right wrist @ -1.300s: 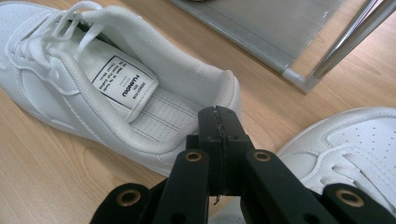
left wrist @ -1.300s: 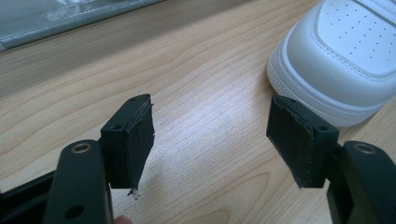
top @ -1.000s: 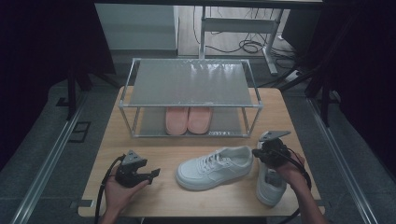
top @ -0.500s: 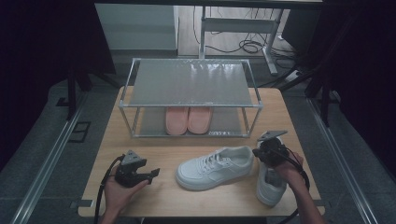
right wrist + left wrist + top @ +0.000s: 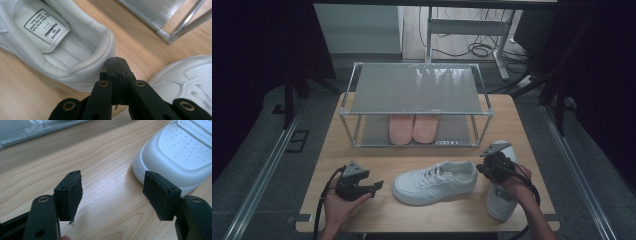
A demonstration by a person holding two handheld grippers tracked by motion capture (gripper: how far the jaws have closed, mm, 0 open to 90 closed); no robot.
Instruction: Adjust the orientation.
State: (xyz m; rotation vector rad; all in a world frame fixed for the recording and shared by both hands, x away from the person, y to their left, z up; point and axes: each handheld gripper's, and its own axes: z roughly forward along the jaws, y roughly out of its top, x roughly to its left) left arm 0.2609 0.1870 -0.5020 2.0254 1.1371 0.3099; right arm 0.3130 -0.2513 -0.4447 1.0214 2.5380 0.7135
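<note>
A white sneaker [image 5: 437, 182] lies on its sole across the middle of the wooden table [image 5: 362, 155], toe to the left. My left gripper [image 5: 374, 187] rests to the left of the toe. In the left gripper view this gripper [image 5: 112, 192] is open, with bare wood between its pads and the sneaker's toe [image 5: 180, 152] just beyond the right pad. My right gripper [image 5: 481, 170] is at the sneaker's heel. In the right gripper view it [image 5: 116, 62] is shut with nothing between its pads, its tip against the heel collar [image 5: 100, 52]. A second white sneaker [image 5: 499, 200] lies under the right hand.
A metal-framed shoe rack [image 5: 417, 90] with a grey top shelf stands at the back of the table. A pair of pink slippers [image 5: 413, 128] sits on its lower level. Its front right leg [image 5: 185, 22] is close beyond the right gripper. Dark floor surrounds the table.
My right gripper has shifted slightly left toward the sneaker's heel. The left gripper and both sneakers have stayed in place.
</note>
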